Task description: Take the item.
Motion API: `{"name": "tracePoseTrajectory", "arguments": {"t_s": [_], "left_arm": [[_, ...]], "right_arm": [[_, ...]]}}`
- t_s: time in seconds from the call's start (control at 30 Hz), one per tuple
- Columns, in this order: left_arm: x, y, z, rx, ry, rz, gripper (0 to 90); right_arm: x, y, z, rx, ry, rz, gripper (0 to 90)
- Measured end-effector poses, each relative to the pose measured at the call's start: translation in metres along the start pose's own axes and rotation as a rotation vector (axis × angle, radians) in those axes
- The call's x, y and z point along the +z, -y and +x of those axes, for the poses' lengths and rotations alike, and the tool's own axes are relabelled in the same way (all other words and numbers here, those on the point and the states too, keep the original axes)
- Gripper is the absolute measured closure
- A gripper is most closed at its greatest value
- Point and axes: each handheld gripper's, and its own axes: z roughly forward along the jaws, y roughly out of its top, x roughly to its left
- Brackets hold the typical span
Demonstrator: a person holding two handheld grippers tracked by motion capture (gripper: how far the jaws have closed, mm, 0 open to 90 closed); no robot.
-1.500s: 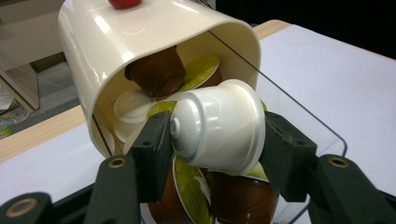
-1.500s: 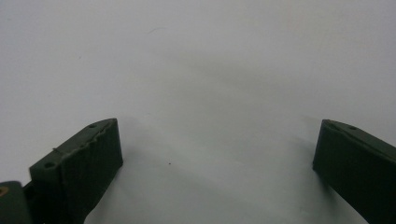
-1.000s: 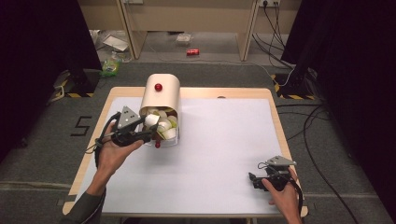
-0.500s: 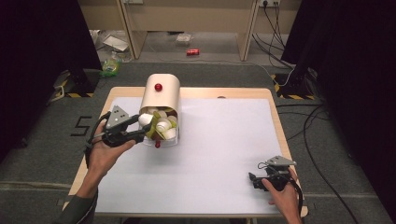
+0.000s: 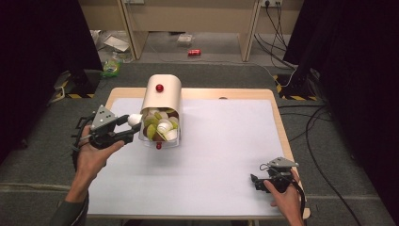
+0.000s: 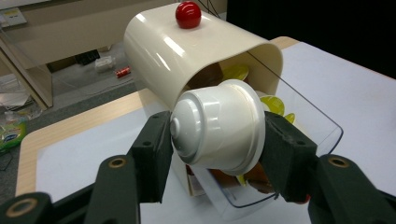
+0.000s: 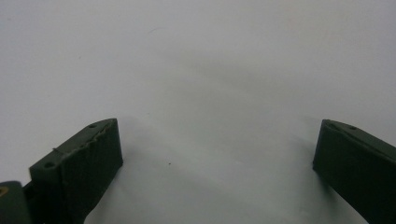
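Two black pads of the left gripper (image 6: 217, 140) are closed partway on a white capsule (image 6: 219, 126), one pad on each side of its body, with the domed end turned toward the camera and the wide rim toward the dispenser. In the high view the left gripper (image 5: 123, 134) holds that white capsule (image 5: 134, 119) in the air just to the left of the open mouth of the cream dispenser (image 5: 162, 96), which lies near the back left of the white table (image 5: 226, 141). The grip sits on a smooth, tapered shell, so my worry is that the capsule could squirt out toward its narrow end if the pads slacken or if it gets knocked. The nearest thing to knock it against is the cream hood and the clear drawer (image 6: 303, 116) right behind it, since the capsule looks very near the hood's edge in the left gripper view. A bump there might also jostle the drawer, where green and white capsules (image 5: 160, 127) are heaped close to its front lip, and one could roll out onto the table. Well apart, at the near right corner, the right gripper (image 5: 256, 181) rests low over bare table with its jaws wide apart and nothing between them, so it is in no position to catch anything.
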Motion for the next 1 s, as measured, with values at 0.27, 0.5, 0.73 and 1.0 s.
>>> {"name": "tracePoseTrajectory", "arguments": {"t_s": [0.27, 0.5, 0.73, 1.0], "left_arm": [[-0.006, 0.006, 0.01, -0.02, -0.02, -0.001, 46.2], [-0.004, 0.015, 0.017, -0.034, -0.045, 0.012, 46.2], [-0.001, 0.031, 0.026, -0.062, -0.069, 0.037, 46.3], [0.004, 0.052, 0.036, -0.089, -0.094, 0.072, 46.3]], "right_arm": [[0.0, 0.0, 0.0, -0.001, 0.0, 0.0, 1.6], [0.0, 0.0, 0.0, -0.001, 0.001, 0.0, 1.7], [0.0, 0.0, 0.0, 0.0, 0.001, 0.0, 1.6], [0.0, 0.0, 0.0, -0.001, 0.002, 0.0, 1.6]]}}
